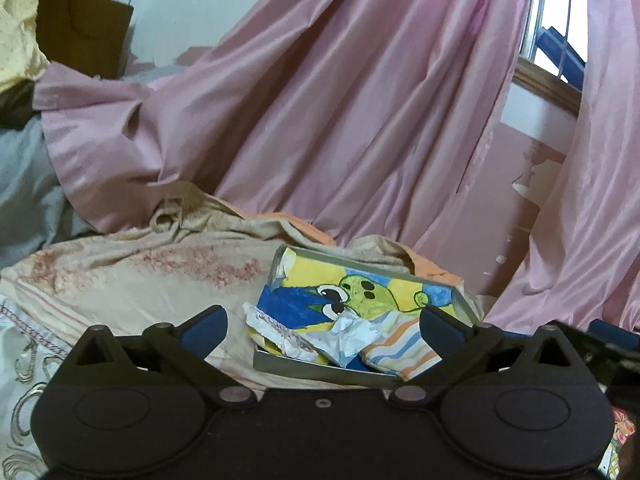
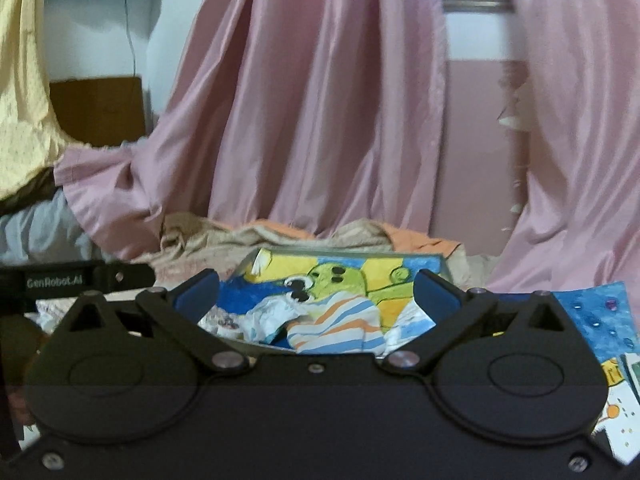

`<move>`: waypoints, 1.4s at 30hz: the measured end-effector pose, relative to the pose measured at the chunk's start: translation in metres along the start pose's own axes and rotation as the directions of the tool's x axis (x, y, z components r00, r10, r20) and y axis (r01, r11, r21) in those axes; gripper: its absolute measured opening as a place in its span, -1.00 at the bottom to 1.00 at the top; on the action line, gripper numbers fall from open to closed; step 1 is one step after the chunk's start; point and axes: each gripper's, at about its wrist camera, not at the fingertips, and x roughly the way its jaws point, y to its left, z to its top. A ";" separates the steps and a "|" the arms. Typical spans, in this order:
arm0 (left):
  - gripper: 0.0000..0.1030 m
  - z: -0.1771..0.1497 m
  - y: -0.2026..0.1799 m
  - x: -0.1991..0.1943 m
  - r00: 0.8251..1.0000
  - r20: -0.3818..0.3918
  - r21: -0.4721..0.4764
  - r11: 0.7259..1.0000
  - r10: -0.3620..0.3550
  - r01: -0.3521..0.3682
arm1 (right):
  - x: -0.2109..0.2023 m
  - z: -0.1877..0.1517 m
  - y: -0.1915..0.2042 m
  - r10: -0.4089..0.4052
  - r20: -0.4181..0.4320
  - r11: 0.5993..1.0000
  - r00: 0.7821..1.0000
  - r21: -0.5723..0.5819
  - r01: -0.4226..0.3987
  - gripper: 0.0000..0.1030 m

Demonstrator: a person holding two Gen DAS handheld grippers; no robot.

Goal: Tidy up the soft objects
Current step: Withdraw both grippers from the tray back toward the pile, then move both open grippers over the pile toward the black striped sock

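Observation:
A shallow metal box (image 1: 320, 368) (image 2: 442, 264) with a painted cartoon lining lies tilted on the bedding. Inside it lie a striped orange, blue and white cloth (image 1: 400, 346) (image 2: 340, 320) and a crumpled white cloth (image 1: 344, 338) (image 2: 264, 320). My left gripper (image 1: 322, 326) stands open in front of the box, its blue pads wide apart with nothing between them. My right gripper (image 2: 316, 292) is open too, held just short of the box, and nothing is pinched in it. The other gripper's black body (image 2: 76, 280) shows at the left of the right wrist view.
A beige pillow (image 1: 132, 280) lies left of the box, with embroidered white fabric (image 1: 28, 360) nearer. Pink curtains (image 1: 340, 100) (image 2: 312, 100) hang behind, a window (image 1: 556, 20) at the upper right. A cardboard box (image 1: 84, 32) stands back left. A blue painted sheet (image 2: 596, 320) lies on the right.

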 end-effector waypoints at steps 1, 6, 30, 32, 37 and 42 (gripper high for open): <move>0.98 -0.001 -0.001 -0.006 1.000 0.011 0.002 1.000 0.002 -0.002 | -0.010 -0.001 -0.004 -0.010 0.022 1.000 1.000 0.011 0.010 0.99; 0.98 -0.006 -0.009 -0.030 0.999 0.054 0.018 1.000 0.005 -0.006 | -0.051 -0.010 -0.020 -0.044 0.069 0.999 0.997 0.028 0.042 0.99; 0.98 -0.069 -0.026 -0.119 1.000 -0.014 0.114 0.993 0.021 -0.019 | -0.170 -0.105 -0.043 -0.032 -0.026 0.998 0.999 0.044 0.034 0.99; 0.98 -0.072 -0.027 -0.124 0.999 -0.026 0.123 0.992 0.024 -0.021 | -0.173 -0.112 -0.041 -0.025 -0.044 0.998 0.999 0.053 0.028 0.99; 0.98 -0.080 -0.029 -0.139 0.998 -0.051 0.126 0.992 0.037 -0.030 | -0.176 -0.121 -0.032 -0.010 -0.086 0.998 0.996 0.066 0.016 0.99; 0.98 -0.091 -0.030 -0.153 0.995 -0.087 0.115 0.992 0.053 -0.043 | -0.193 -0.131 -0.021 0.003 -0.107 0.997 0.994 0.082 0.006 0.99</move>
